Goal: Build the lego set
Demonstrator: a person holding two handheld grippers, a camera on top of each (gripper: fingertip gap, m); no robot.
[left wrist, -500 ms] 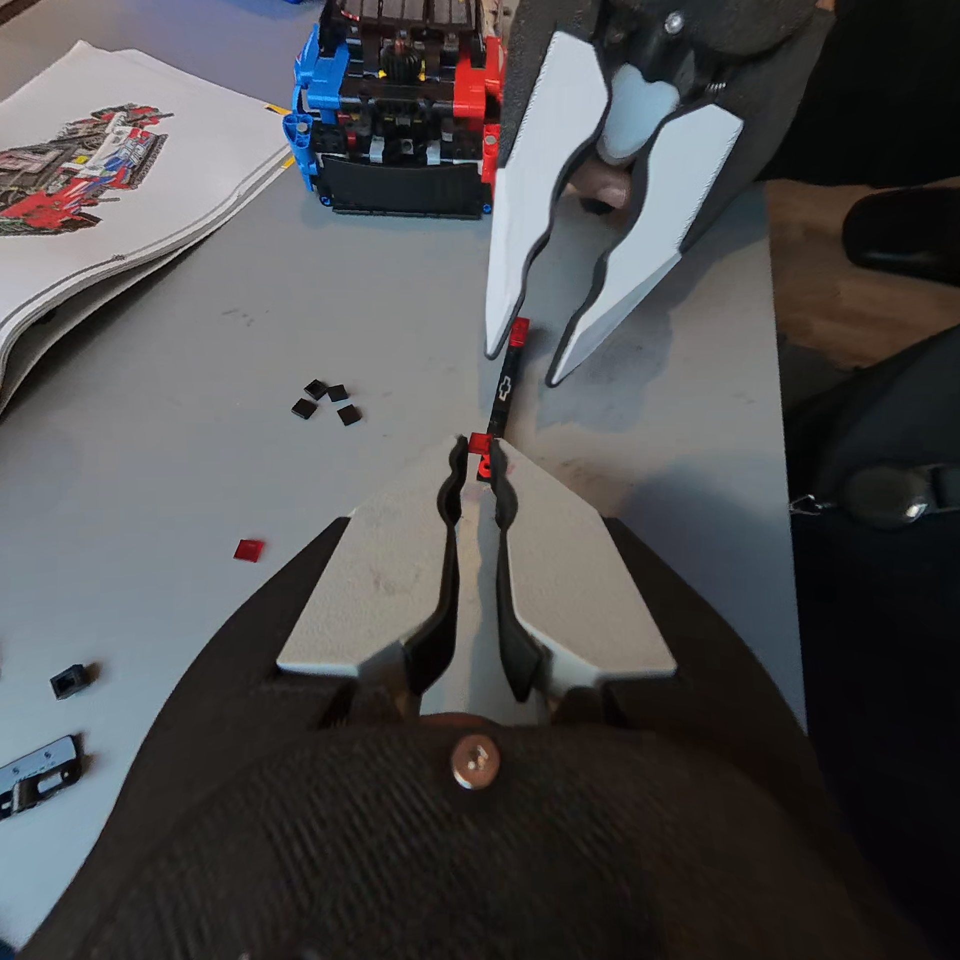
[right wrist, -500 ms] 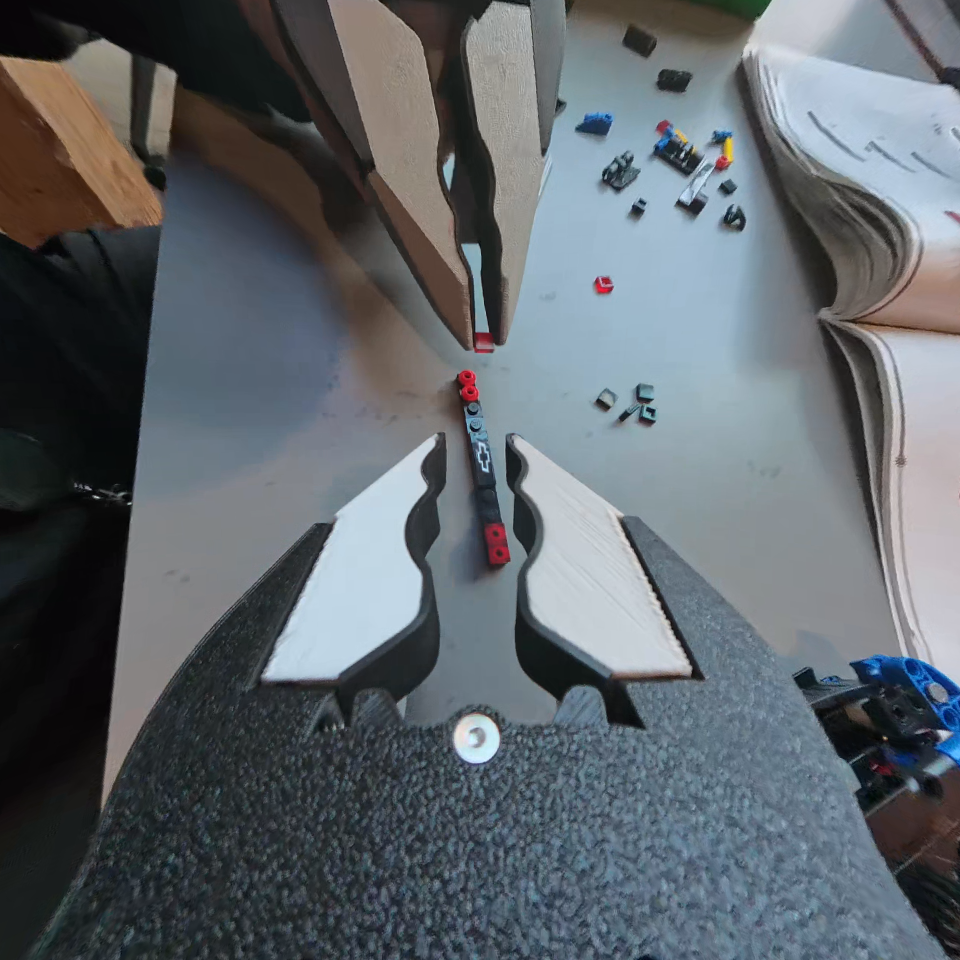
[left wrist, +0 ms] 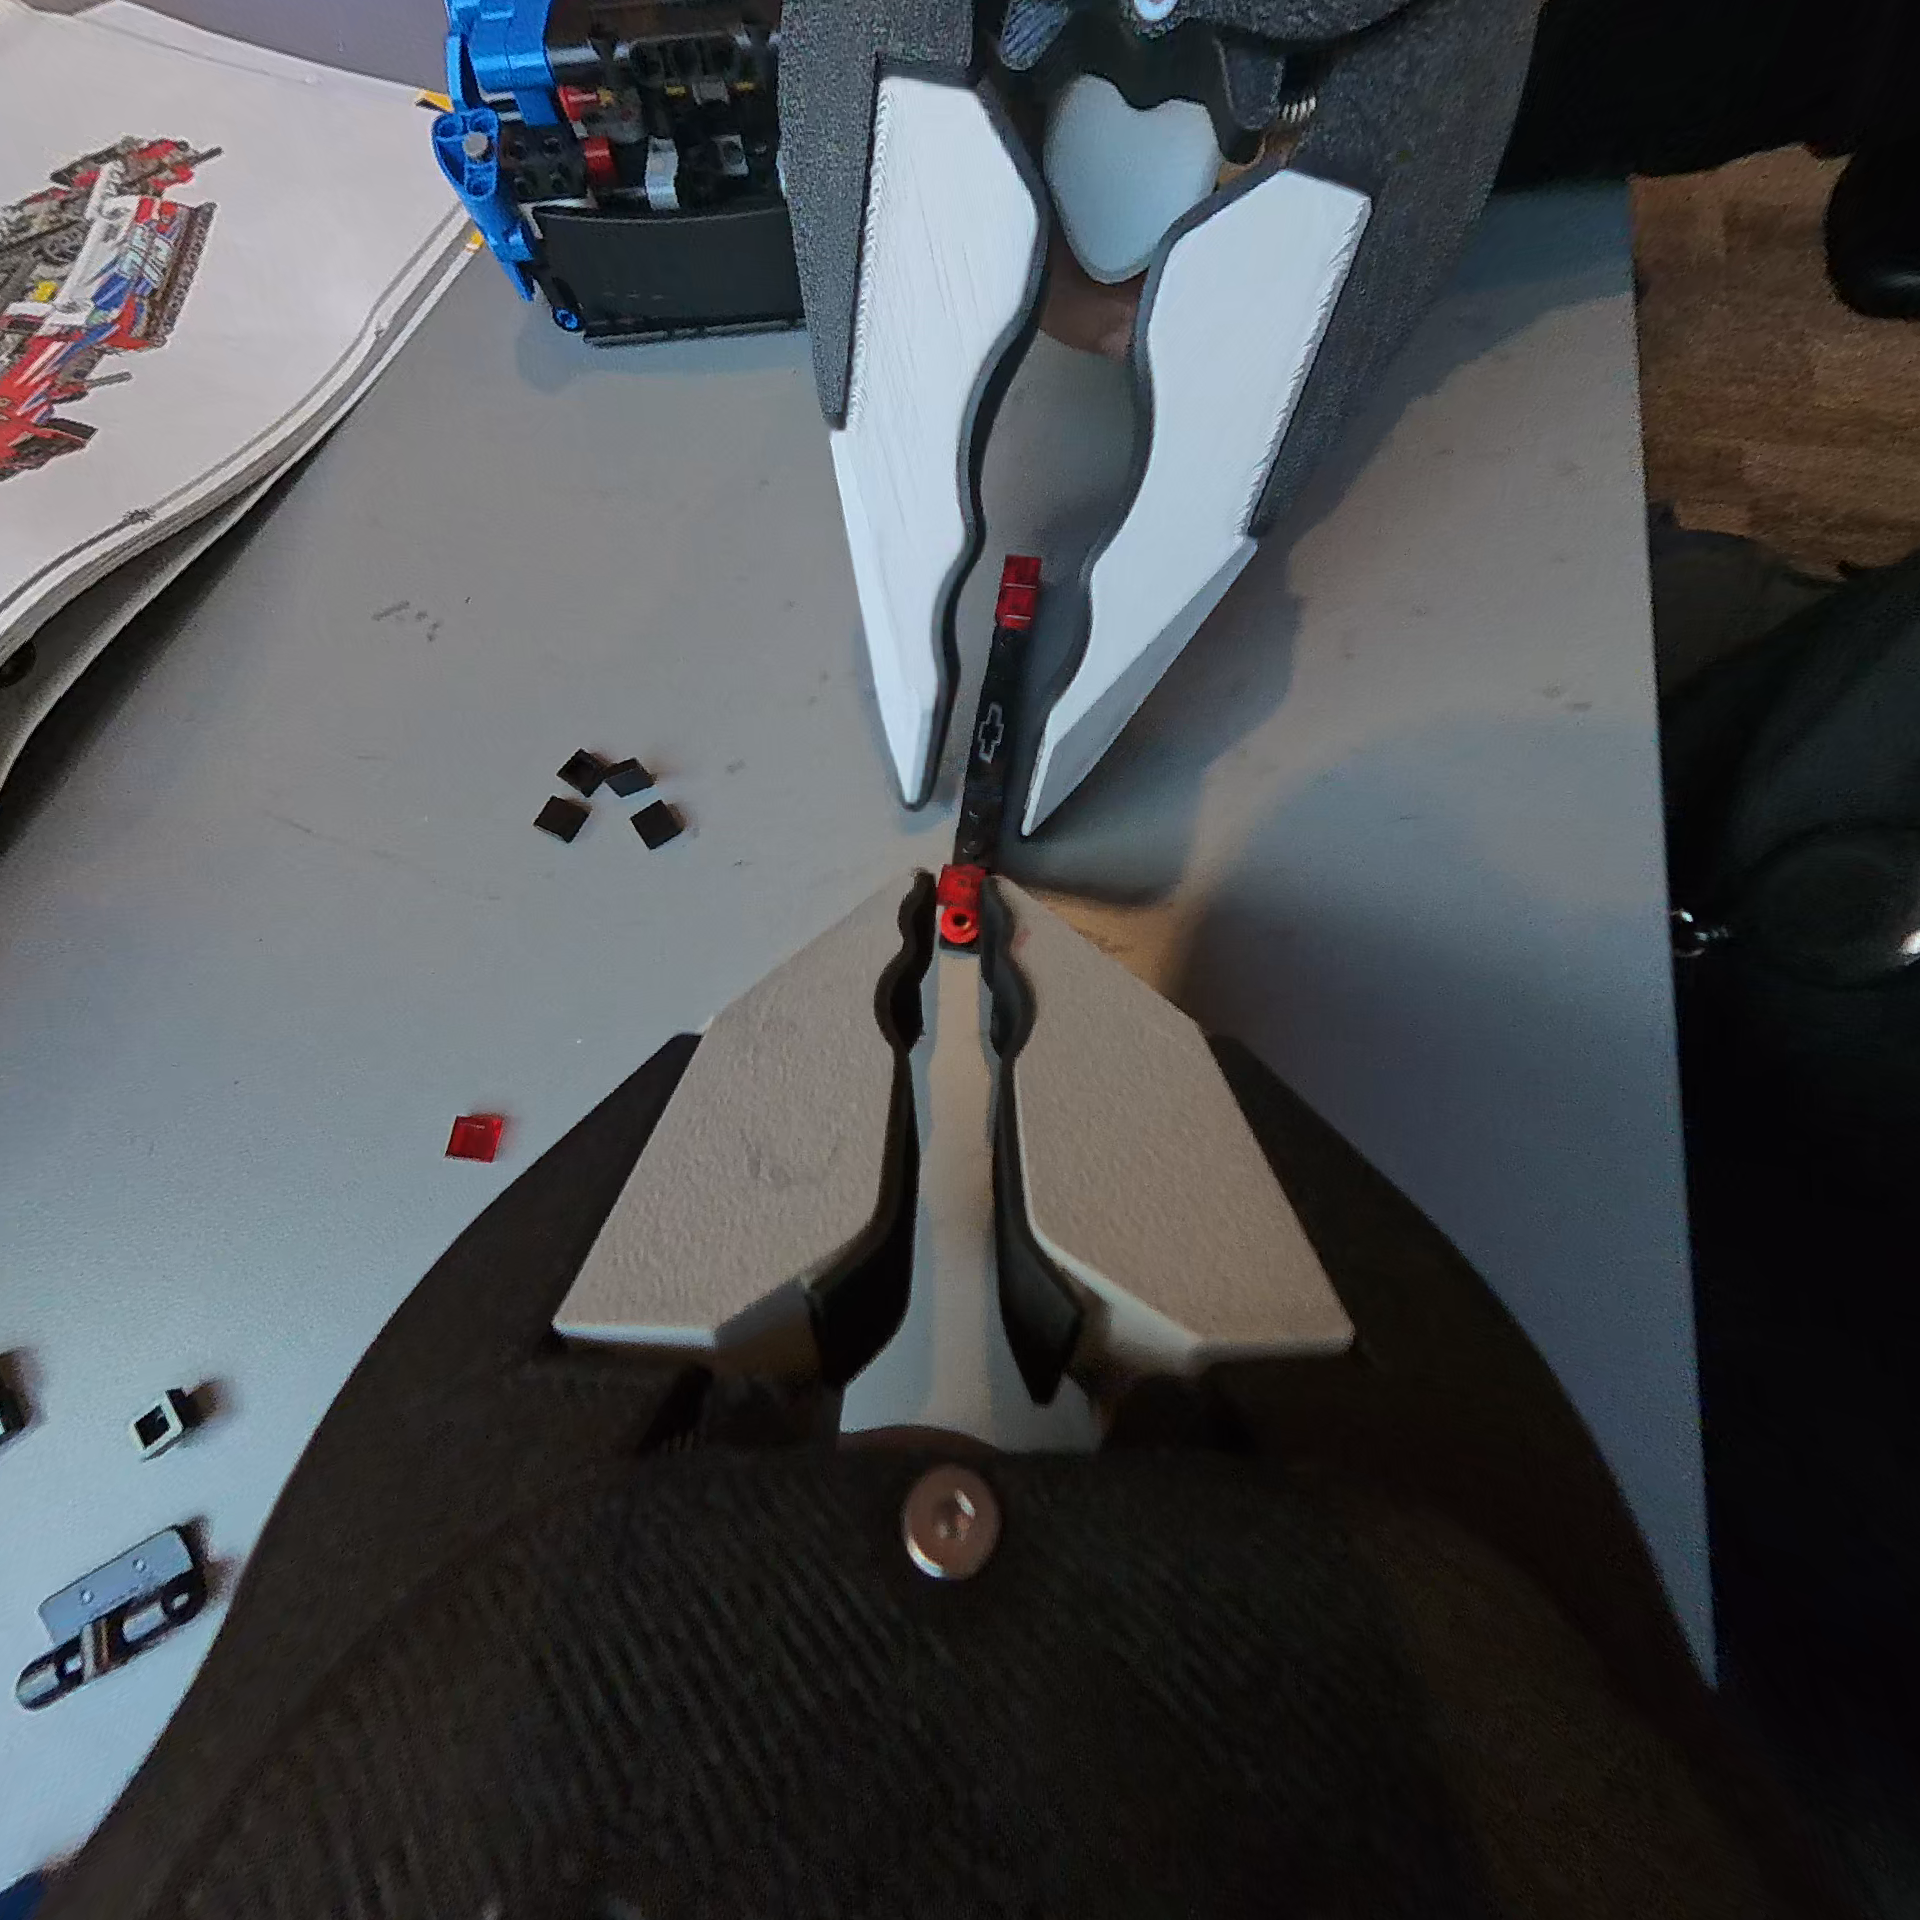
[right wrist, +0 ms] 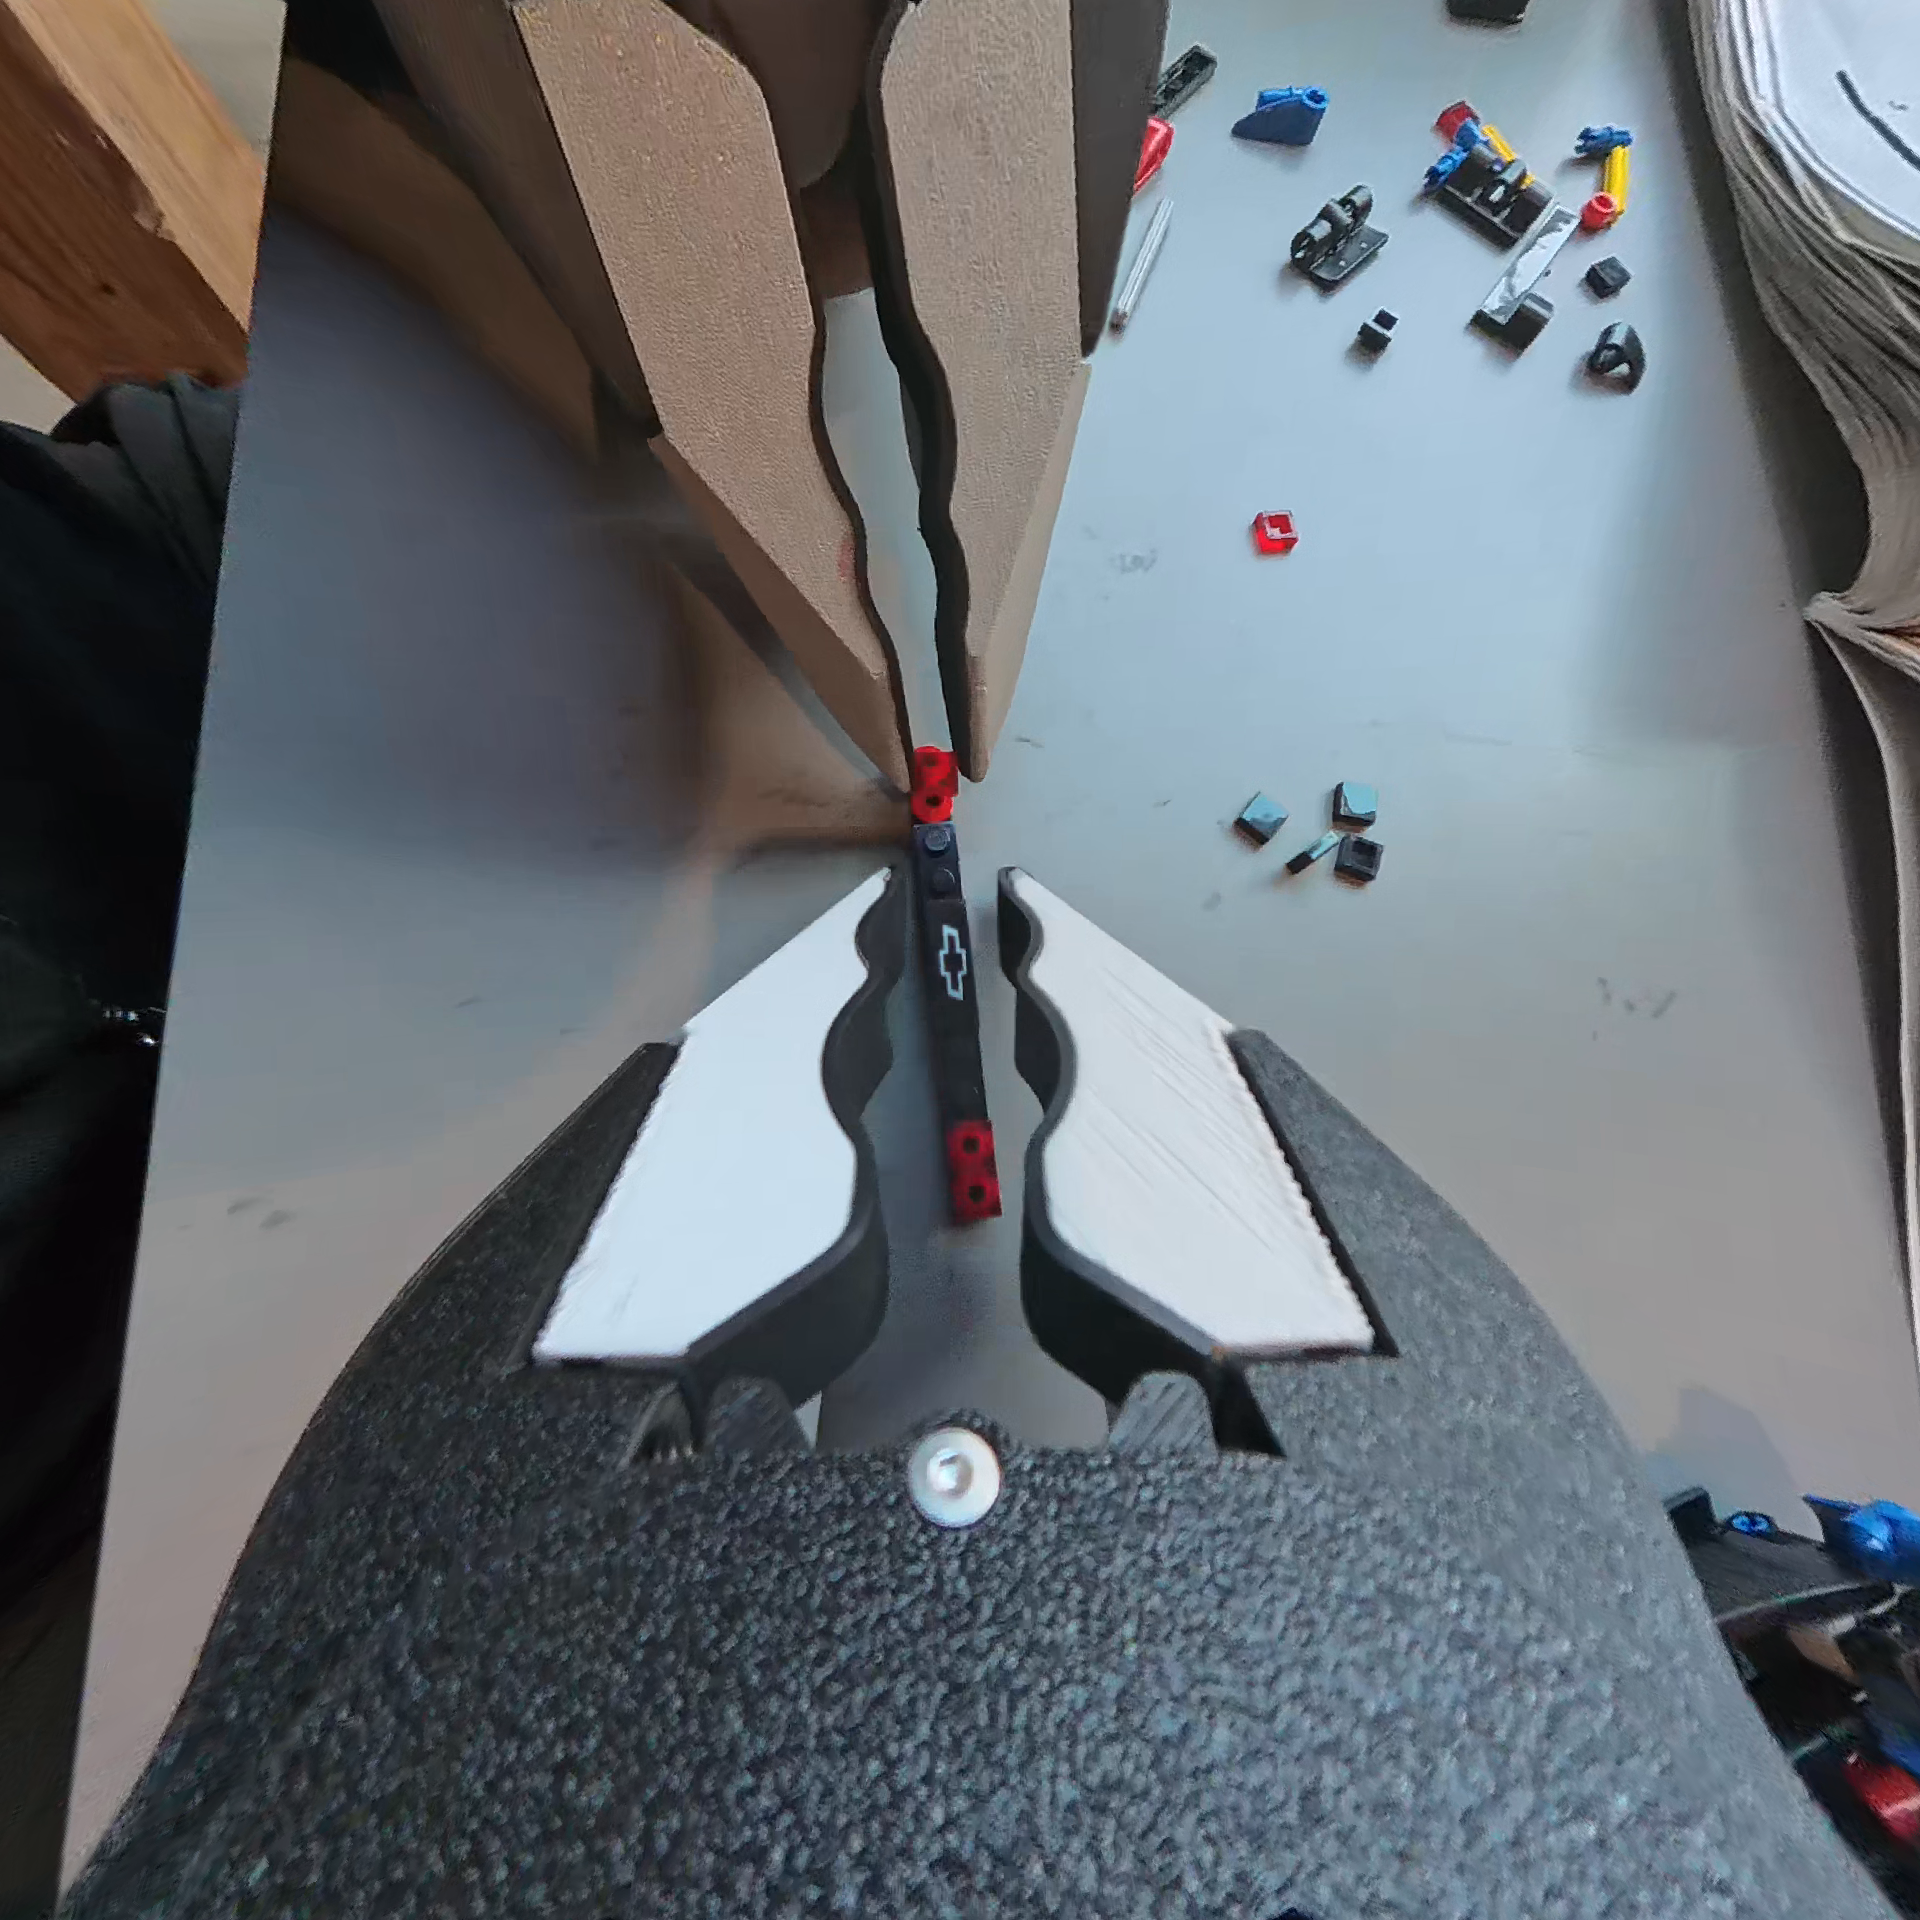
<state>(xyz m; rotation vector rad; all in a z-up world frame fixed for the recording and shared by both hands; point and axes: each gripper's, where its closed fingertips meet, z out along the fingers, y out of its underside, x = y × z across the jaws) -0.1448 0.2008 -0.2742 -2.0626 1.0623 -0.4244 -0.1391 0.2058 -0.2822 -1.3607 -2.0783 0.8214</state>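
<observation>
Gripping: left gripper [left wrist: 956, 891] has its fingers pinched on a small red piece [left wrist: 958, 902] at their tips; in the right wrist view the same gripper [right wrist: 932, 774] shows closed on it [right wrist: 932, 779].
Right gripper: right gripper [right wrist: 945, 883] is spread apart, 1 finger on each side of the strip, not touching it; seen from across, [left wrist: 968, 816].
Strip: black lego strip [right wrist: 954, 997] lies flat on the grey table [right wrist: 520, 727], red studs at both ends, a white outline emblem near its middle.
Contact: the held red piece sits at the strip's far end, touching or just above; I cannot tell which.
Loose parts: 4 small black tiles [left wrist: 613, 798] and 1 red tile [left wrist: 476, 1136] lie apart.
Background: partly built model [left wrist: 623, 177] beside an open instruction booklet [left wrist: 156, 312].
</observation>
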